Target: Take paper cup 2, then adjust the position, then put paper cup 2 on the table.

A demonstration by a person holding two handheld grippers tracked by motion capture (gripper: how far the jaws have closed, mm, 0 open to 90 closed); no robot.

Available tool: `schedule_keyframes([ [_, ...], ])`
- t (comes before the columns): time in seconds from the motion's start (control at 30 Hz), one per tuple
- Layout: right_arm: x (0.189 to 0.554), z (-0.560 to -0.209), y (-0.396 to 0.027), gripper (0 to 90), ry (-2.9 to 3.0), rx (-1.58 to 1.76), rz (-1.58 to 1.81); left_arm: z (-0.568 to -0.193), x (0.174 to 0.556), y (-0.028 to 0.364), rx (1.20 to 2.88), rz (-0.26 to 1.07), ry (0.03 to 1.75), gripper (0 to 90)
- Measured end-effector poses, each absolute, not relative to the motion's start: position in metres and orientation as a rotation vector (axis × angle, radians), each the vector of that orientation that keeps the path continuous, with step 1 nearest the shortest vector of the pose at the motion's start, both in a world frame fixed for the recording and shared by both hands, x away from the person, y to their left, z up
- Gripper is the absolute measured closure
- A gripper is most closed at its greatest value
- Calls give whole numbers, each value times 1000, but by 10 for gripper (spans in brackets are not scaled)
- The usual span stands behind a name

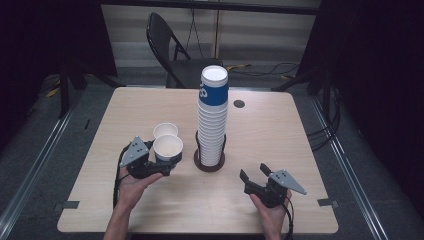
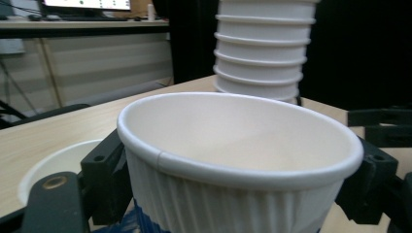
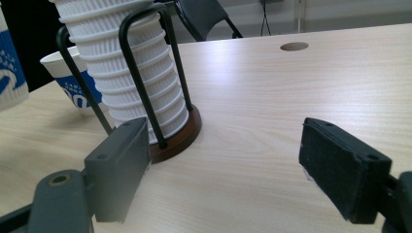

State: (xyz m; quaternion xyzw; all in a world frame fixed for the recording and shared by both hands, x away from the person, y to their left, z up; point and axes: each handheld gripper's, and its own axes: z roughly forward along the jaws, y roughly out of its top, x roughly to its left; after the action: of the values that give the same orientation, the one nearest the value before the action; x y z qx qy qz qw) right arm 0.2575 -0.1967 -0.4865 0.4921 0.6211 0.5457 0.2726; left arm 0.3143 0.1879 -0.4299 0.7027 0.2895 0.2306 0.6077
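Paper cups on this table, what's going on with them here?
A person works with a hand-held gripper in each hand. The left hand-held gripper is shut on a white paper cup, held upright just in front of a second cup standing on the table. A tall stack of cups sits in a wire holder on a round wooden base at mid-table. The right hand-held gripper is open with nothing between its jaws, low over the table to the right of the stack.

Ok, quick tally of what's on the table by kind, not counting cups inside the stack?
Loose white ribbed paper cups: 2, one in the left gripper at, one standing behind it
Tall cup stack: 1
Wire holder with brown round base: 1
Total: 4
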Motion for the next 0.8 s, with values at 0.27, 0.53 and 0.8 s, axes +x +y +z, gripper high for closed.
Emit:
schedule_keyframes([
  [0.27,257,-493,-198,186,1649,1327,1452,-431,326,208,1529,537,769,174],
  [0.53,256,-496,-199,183,1622,1320,1454,-429,338,226,1504,533,850,173],
  [0.8,254,-496,-199,195,1598,1319,1461,-438,351,246,1456,579,948,173],
])
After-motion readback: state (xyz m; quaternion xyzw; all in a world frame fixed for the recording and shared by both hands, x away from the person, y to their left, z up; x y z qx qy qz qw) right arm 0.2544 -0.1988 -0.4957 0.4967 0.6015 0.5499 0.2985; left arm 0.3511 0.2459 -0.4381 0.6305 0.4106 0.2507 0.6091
